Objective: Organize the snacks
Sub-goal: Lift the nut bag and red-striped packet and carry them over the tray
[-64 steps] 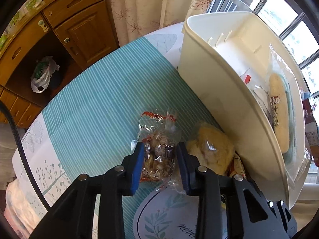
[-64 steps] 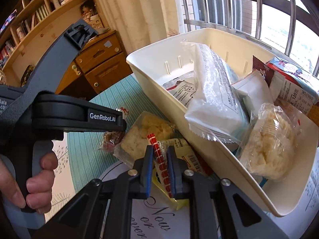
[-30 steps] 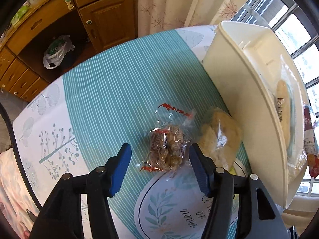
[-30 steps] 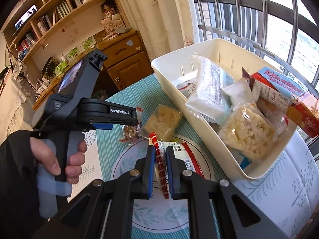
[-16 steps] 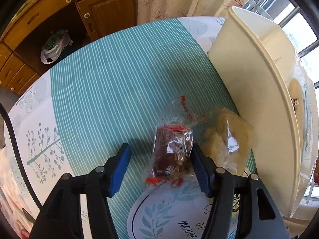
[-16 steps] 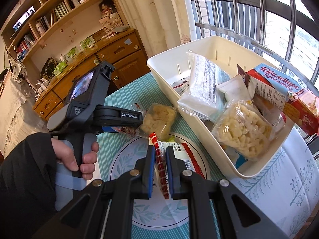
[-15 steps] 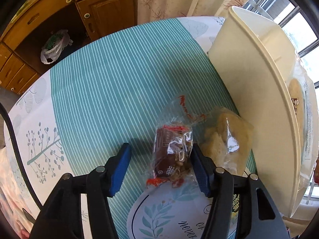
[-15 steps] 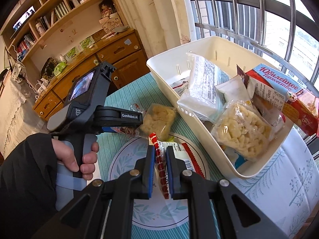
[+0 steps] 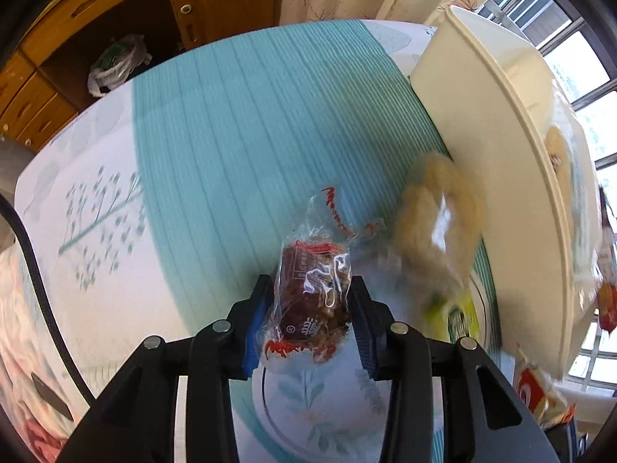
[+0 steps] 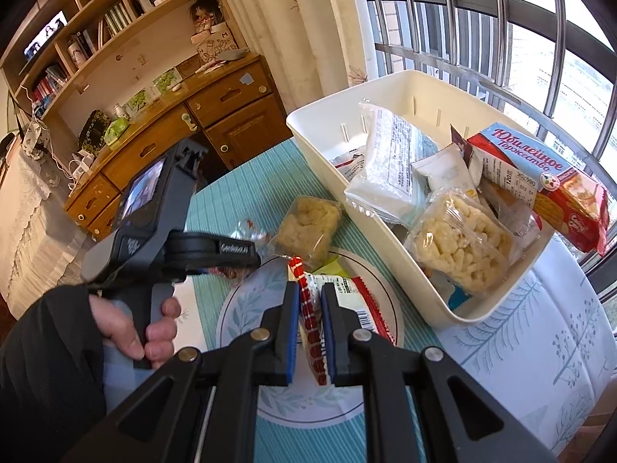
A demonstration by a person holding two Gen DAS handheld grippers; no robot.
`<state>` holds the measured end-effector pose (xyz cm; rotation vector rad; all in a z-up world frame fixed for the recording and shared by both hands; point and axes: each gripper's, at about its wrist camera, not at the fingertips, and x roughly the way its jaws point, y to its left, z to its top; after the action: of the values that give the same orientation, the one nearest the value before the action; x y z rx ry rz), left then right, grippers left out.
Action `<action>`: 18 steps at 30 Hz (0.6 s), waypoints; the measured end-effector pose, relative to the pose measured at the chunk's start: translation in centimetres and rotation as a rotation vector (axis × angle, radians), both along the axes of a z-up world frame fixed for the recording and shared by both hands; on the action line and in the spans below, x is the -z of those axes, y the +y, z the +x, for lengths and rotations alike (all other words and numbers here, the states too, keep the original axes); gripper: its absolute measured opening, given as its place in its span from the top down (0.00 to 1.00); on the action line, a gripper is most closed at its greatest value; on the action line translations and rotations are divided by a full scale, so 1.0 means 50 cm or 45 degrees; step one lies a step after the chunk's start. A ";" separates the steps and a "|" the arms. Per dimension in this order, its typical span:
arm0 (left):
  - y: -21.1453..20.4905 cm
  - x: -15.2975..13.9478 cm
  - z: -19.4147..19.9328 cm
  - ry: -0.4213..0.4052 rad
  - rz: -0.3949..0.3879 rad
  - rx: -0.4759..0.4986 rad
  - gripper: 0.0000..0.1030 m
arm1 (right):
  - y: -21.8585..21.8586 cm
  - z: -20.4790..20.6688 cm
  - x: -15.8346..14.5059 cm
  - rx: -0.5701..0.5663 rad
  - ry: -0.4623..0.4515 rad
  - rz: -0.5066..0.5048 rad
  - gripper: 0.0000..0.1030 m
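Blue-padded left gripper [image 9: 310, 314] is clamping a clear packet of brown nut snack [image 9: 312, 293], jaws narrowed on it above the tablecloth [image 9: 239, 123]. Right gripper [image 10: 310, 333] is pinching a red-edged white sachet [image 10: 339, 301] over the printed plate [image 10: 246, 308]. Beyond, a pale rice-cake packet [image 10: 306, 222] is lying beside the cream bin [image 10: 327, 119]. Advice: lift clear of the bin's rim before releasing.

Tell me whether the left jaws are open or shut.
Shut: the left gripper has both blue pads pressed against the brown snack packet.
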<state>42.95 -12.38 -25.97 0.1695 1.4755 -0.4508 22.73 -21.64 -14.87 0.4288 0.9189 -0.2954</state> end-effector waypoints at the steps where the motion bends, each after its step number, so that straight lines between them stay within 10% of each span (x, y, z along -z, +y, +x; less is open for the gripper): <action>1: 0.010 -0.009 -0.011 -0.001 0.000 -0.006 0.63 | 0.003 -0.004 -0.005 -0.001 -0.004 -0.002 0.89; 18: 0.140 -0.223 -0.204 -0.021 -0.033 -0.143 0.64 | 0.028 -0.092 -0.127 -0.014 -0.088 -0.025 0.89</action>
<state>32.77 -5.36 -14.81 0.0687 1.4546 -0.3768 18.16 -20.22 -8.51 0.4134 0.8499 -0.2781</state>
